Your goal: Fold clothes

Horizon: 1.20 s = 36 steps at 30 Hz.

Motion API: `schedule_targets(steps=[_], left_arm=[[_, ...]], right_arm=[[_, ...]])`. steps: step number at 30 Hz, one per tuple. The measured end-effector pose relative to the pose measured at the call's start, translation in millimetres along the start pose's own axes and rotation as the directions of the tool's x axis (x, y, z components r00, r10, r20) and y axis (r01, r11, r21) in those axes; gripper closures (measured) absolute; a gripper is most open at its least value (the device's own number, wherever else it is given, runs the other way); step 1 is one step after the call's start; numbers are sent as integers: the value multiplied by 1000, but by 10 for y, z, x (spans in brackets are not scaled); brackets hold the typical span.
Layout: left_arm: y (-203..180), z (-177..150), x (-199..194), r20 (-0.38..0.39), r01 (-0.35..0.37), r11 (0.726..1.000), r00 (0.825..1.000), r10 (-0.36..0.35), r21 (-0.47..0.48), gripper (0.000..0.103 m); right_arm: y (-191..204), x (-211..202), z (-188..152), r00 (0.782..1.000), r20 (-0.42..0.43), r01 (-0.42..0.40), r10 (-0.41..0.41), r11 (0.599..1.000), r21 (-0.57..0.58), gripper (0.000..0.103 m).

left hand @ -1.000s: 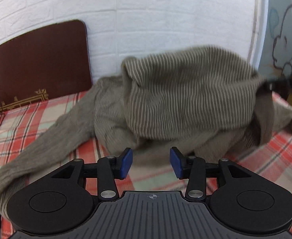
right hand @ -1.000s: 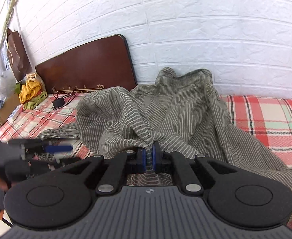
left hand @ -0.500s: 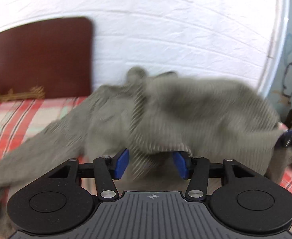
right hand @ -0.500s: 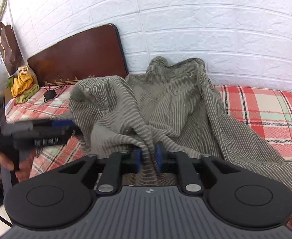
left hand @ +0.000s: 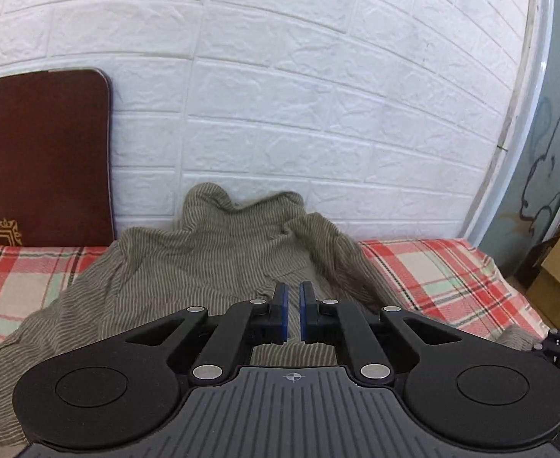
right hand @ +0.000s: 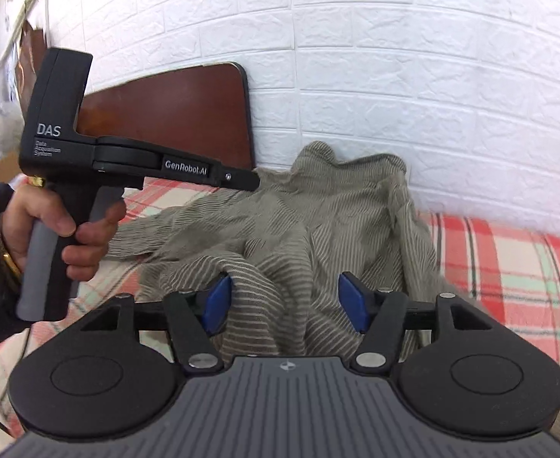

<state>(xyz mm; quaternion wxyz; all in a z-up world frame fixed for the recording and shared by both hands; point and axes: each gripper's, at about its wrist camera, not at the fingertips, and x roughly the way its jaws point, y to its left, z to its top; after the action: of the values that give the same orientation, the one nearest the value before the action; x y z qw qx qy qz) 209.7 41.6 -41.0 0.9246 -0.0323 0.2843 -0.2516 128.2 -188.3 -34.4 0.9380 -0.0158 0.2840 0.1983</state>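
We see the left tool (left hand: 293,315) closed, nothing clamped, above the olive-grey striped knit garment (left hand: 203,267) on the red plaid bed (left hand: 432,271). The right tool (right hand: 284,305) is opening, fabric lying loose between its jaws.

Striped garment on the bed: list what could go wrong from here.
1. The left gripper is shut with no cloth visibly between its pads, so it may have missed its grab.
2. The right gripper has its jaws opening around a raised fold of the garment; that fold will likely slump into a bunch.
3. The garment lies crumpled against the wall, so folding now could trap creases.
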Motion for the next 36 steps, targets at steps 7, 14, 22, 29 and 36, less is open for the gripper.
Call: schedule_targets(steps=[7,14,22,29,36], left_arm=[[185,-263,-370,-29,-3,1000,1000,3,-12,76],[-136,-575,-633,-104,117,983,989,-103,139,46],[-465,-664,-452,-137,159,960,982,-130,230,103],[-267,-716,-840,-80,92,983,994,-80,160,103],[138,-936,-1634,15,-50,999,999,49,17,103]], right_arm=[[-327,163,149,998,-33,-56,61,987,150,98],[-440,193,158,996,-26,-82,91,967,239,98],[-397,149,175,995,-36,-83,94,968,238,99],[-606,-13,169,997,6,-70,72,943,325,100],[-650,-74,264,996,81,13,-38,957,291,101]])
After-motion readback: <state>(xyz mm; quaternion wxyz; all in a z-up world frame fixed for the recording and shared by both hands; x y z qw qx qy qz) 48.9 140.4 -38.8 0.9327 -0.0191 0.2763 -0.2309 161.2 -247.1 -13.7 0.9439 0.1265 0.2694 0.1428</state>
